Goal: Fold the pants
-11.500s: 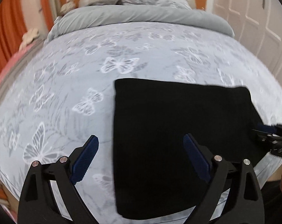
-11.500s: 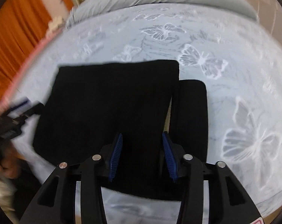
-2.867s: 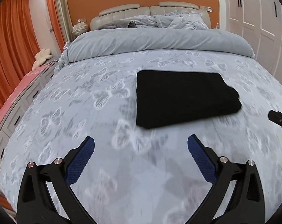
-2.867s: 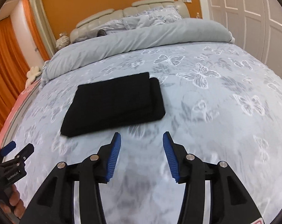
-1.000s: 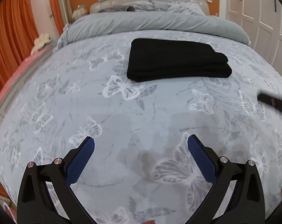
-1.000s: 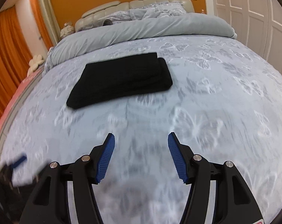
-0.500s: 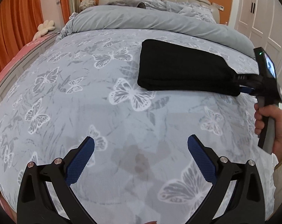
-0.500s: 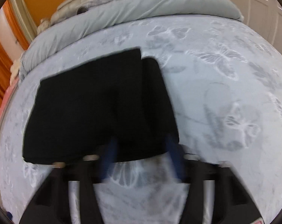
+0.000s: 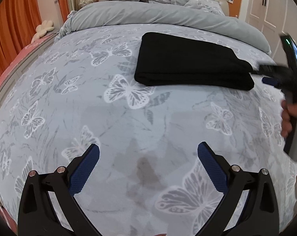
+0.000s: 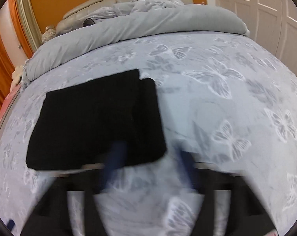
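Since the flat, half-done spread of a while back, I folded the black pants (image 9: 191, 64) into a compact stack, drew both claws away, then swung my right gripper (image 10: 148, 157) back to its edge at five o'clock, jaws just opening, nothing between them.

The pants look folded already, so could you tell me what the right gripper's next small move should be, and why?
Probably draw the right gripper back: its jaws have just been opening at the edge of the folded pants, which lie flat on the bed.
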Tool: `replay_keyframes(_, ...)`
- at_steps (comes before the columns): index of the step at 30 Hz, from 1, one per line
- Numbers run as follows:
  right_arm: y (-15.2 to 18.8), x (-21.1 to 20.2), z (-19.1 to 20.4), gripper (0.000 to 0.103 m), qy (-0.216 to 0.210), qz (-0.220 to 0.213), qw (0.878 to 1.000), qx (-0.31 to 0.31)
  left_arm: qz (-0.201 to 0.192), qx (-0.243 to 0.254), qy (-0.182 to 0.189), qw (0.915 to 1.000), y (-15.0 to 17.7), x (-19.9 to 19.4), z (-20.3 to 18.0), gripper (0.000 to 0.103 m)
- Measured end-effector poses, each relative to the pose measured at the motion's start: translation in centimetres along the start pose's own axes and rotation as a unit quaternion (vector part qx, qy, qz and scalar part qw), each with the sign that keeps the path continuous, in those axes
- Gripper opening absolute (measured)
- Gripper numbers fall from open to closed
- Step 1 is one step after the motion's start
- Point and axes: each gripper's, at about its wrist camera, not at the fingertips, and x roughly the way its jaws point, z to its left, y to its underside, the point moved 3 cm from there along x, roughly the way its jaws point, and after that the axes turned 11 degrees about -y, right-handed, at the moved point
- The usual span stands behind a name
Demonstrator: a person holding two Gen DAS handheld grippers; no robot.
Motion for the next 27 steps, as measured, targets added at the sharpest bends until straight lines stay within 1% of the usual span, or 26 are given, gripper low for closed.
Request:
replay_keyframes(2, -0.4, 1.2, -0.1, 0.072, 0.011, 0.011, 1.0, 0.003, -0.006, 0.009, -0.009, 0.9999, 0.1, -0.1, -0.6, 0.098)
replay_keyframes(3, -0.4, 2.2, -0.1, 0.056, 0.006, 0.022, 1.0, 0.004, -0.01, 0.015, -0.014, 0.9997, 0.2, -0.1, -0.8, 0.098)
replay_keyframes(4, 0.1, 3.4, -0.1, 0.042, -0.006, 0.041, 0.999, 0.006, -0.015, 0.022, -0.019, 0.9995, 0.2, -0.1, -1.1, 0.098)
replay_keyframes(5, 0.6, 3.7, 0.3, 0.039, -0.005, 0.048, 0.999, 0.005, -0.017, 0.025, -0.022, 0.9993, 0.1, -0.1, -1.2, 0.098)
replay_keyframes(7, 0.6, 2.8, 1.2, 0.02, 0.009, 0.037, 0.999, -0.026, -0.016, 0.029, -0.02, 0.9992, 0.0, 0.1, -1.3, 0.098)
replay_keyframes(8, 0.8, 2.2, 1.3, 0.013, 0.016, 0.03, 0.999, -0.035, -0.013, 0.028, -0.017, 0.9994, 0.0, 0.2, -1.3, 0.098)
replay_keyframes(9, 1.1, 2.0, 1.1, 0.008, 0.007, 0.031, 0.999, -0.032, -0.01, 0.026, -0.015, 0.9995, -0.1, 0.3, -1.2, 0.098)
replay_keyframes(10, 1.6, 2.0, 0.7, 0.005, 0.008, 0.037, 0.999, -0.024, -0.006, 0.023, -0.01, 0.9997, -0.1, 0.5, -1.1, 0.098)
replay_keyframes(11, 1.9, 2.5, 0.6, 0.002, 0.019, 0.044, 0.998, -0.031, 0.001, 0.017, -0.003, 0.9999, -0.2, 0.7, -1.0, 0.098)
replay_keyframes(12, 2.5, 3.1, 0.8, 0.0, 0.041, 0.061, 0.996, -0.046, 0.004, 0.015, 0.001, 0.9999, -0.2, 0.8, -0.9, 0.098)
replay_keyframes(13, 2.9, 3.5, 0.9, 0.0, 0.051, 0.074, 0.995, -0.052, 0.007, 0.013, 0.003, 0.9999, -0.2, 0.8, -0.9, 0.098)
replay_keyframes(14, 3.2, 3.2, 0.9, 0.0, 0.043, 0.075, 0.995, -0.047, 0.007, 0.011, 0.002, 0.9999, -0.2, 0.8, -0.9, 0.098)
replay_keyframes(15, 3.5, 2.4, 0.9, 0.0, 0.031, 0.067, 0.997, -0.038, 0.006, 0.011, 0.0, 0.9999, -0.2, 0.7, -0.9, 0.098)
replay_keyframes(16, 3.7, 0.7, 1.0, 0.004, 0.019, 0.047, 0.998, -0.027, 0.004, 0.012, 0.0, 0.9999, -0.2, 0.6, -0.9, 0.098)
replay_keyframes(18, 4.5, -2.1, 1.1, 0.009, 0.0, 0.028, 0.999, -0.019, -0.003, 0.013, -0.002, 0.9999, -0.1, 0.1, -0.9, 0.098)
replay_keyframes(21, 5.9, -5.9, 1.4, 0.009, -0.005, 0.02, 1.0, -0.023, -0.019, 0.02, -0.008, 0.9996, -0.1, -0.8, -1.1, 0.098)
replay_keyframes(23, 7.2, -8.7, 1.3, 0.018, -0.008, 0.007, 1.0, -0.021, -0.026, 0.024, -0.006, 0.9994, -0.1, -1.3, -1.3, 0.098)
replay_keyframes(24, 7.8, -9.6, 1.3, 0.029, -0.008, 0.004, 1.0, -0.022, -0.027, 0.025, -0.004, 0.9993, 0.0, -1.4, -1.4, 0.098)
replay_keyframes(25, 8.7, -10.8, 1.4, 0.034, -0.006, -0.001, 1.0, -0.023, -0.029, 0.026, 0.0, 0.9992, 0.0, -1.7, -1.6, 0.098)
replay_keyframes(27, 10.3, -12.1, 1.4, 0.034, 0.005, -0.005, 0.999, -0.031, -0.033, 0.028, 0.001, 0.9991, 0.2, -2.1, -1.8, 0.098)
